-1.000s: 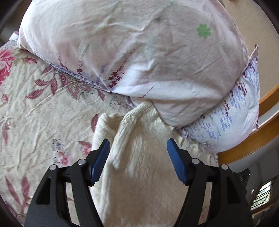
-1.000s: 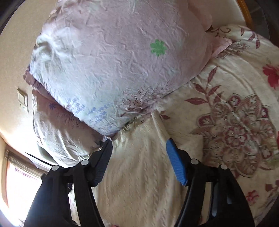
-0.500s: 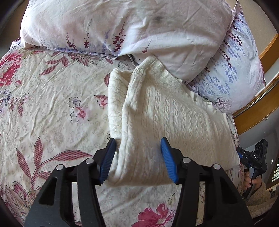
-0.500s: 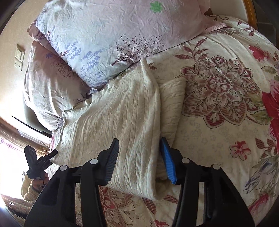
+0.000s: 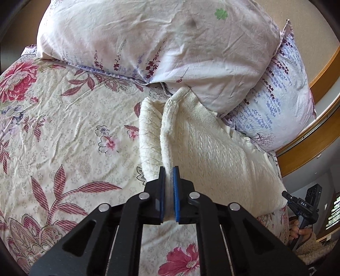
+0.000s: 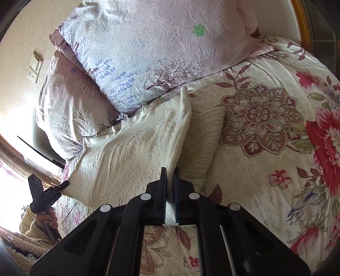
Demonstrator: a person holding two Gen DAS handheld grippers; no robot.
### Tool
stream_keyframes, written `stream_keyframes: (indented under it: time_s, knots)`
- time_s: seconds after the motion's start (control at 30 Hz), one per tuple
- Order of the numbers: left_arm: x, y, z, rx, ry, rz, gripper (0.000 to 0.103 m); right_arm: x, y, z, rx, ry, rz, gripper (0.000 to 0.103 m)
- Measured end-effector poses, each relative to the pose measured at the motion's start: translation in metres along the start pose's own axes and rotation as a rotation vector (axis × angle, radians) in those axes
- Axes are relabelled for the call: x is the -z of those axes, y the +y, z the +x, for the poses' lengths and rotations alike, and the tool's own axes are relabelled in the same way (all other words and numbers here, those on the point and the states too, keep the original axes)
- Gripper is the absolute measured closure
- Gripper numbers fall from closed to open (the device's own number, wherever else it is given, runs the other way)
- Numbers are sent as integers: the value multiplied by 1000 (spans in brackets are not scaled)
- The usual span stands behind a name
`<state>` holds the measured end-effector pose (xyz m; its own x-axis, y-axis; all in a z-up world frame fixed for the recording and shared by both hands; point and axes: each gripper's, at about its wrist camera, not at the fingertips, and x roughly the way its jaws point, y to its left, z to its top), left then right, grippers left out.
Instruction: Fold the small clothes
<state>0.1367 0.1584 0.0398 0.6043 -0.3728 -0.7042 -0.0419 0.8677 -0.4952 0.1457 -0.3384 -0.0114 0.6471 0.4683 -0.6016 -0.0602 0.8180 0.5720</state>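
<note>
On the floral bed [image 5: 70, 131], the cream knit garment [image 5: 208, 152] lies against the pillows [image 5: 161, 46] at 12 o'clock. Left gripper [image 5: 169, 191] and right gripper [image 6: 170, 191] each have their fingers pinched tight on its near edge. Next, likely a lift and fold toward open bedspread at 9 o'clock.

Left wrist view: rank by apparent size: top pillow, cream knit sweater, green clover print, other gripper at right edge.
1. Top pillow: largest in frame.
2. Cream knit sweater: clearly smaller, though its near edge is hidden in the shut left gripper.
3. Right gripper: small, but farther away, so true size is unsure.
4. Green clover print: smallest.
</note>
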Motion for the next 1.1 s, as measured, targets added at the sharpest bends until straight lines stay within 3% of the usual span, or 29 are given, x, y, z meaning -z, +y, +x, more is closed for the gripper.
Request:
stream_keyframes:
  time_s: [0.2, 0.33, 0.4, 0.43, 0.5, 0.57, 0.63, 0.67, 0.77, 0.83, 1.1]
  knots:
    - [18, 19, 14, -45, 44, -39, 94, 10, -10, 18, 77, 43, 34, 97]
    - [17, 22, 11, -83, 4, -69, 73, 4, 4, 21, 144, 52, -29, 96]
    - [13, 19, 1, -139, -26, -58, 55, 0, 8, 16, 188, 35, -46, 82]
    - [10, 16, -6, -176, -51, -44, 51, -4, 10, 11, 205, 12, -43, 77]
    - [2, 2, -20, -226, -106, 12, 36, -12, 18, 3, 230, -41, -49, 53]
    - [-8, -21, -25, -276, -139, 87, 19, -21, 37, 2, 231, -77, -100, 51]
    - [-16, -46, -20, -272, -148, 148, 11, -29, 62, 9, 238, -88, -167, 36]
    - [-20, -57, -15, -263, -145, 164, 4, -33, 75, 14, 235, -93, -197, 24]
    - [-27, -86, 9, -203, -114, 198, 2, -37, 108, 32, 202, -86, -260, 20]
    - [-28, -100, 31, -192, -63, 212, 2, -37, 124, 49, 237, -66, -272, 4]
    - [-21, -125, 91, -318, 44, 335, 2, -20, 157, 116, 375, 32, -387, 1]
